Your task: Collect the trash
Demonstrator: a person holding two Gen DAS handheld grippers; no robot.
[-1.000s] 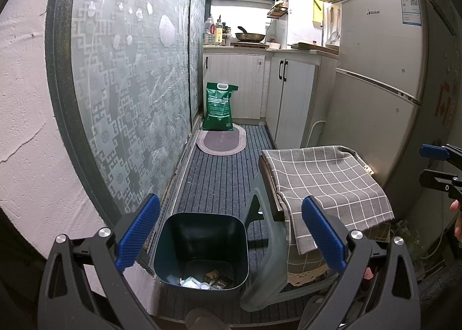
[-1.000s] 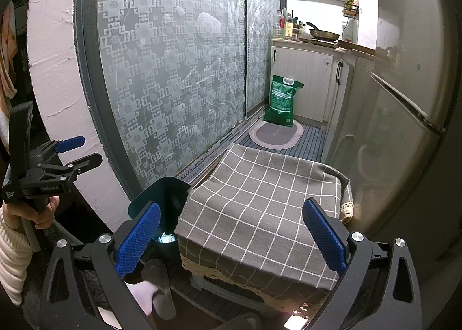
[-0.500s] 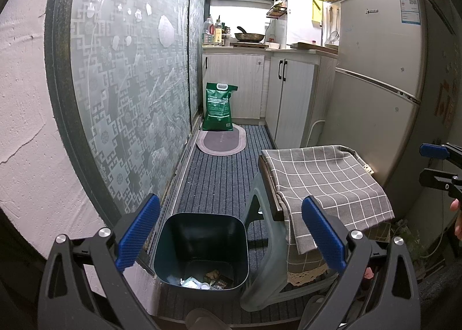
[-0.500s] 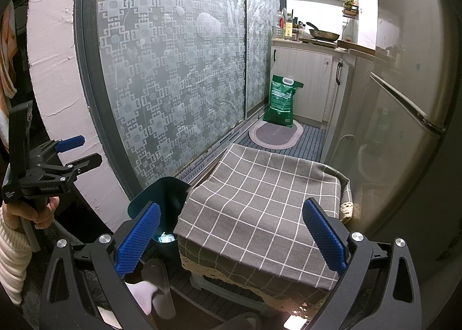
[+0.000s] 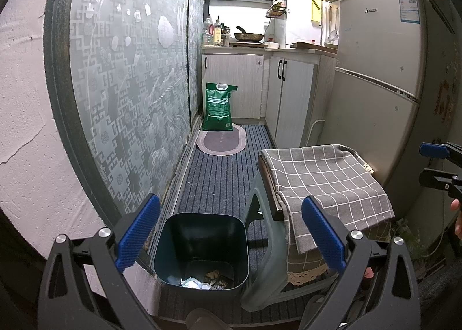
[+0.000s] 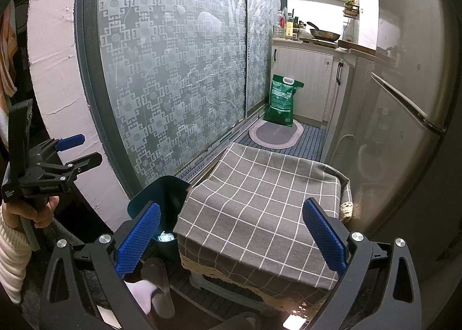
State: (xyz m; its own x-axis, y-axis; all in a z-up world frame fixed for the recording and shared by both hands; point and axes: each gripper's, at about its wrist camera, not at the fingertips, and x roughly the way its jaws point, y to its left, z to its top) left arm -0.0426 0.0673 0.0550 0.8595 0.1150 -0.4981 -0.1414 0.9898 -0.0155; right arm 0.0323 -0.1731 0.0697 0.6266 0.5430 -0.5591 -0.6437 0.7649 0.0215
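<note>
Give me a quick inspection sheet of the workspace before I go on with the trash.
Surface: dark striped floor mat, bare near the bin.
Job's things: dark bin upright and open, a few scraps of trash at its bottom.
Clutter: stool under a grey checked cloth right of the bin; green bag on an oval rug; slipper by the bin.
Grippers: left gripper and right gripper both have jaws wide open, holding nothing.
Cables: white cord beside the fridge.
Surroundings: frosted sliding door on the left, fridge on the right, cabinets beyond.
</note>
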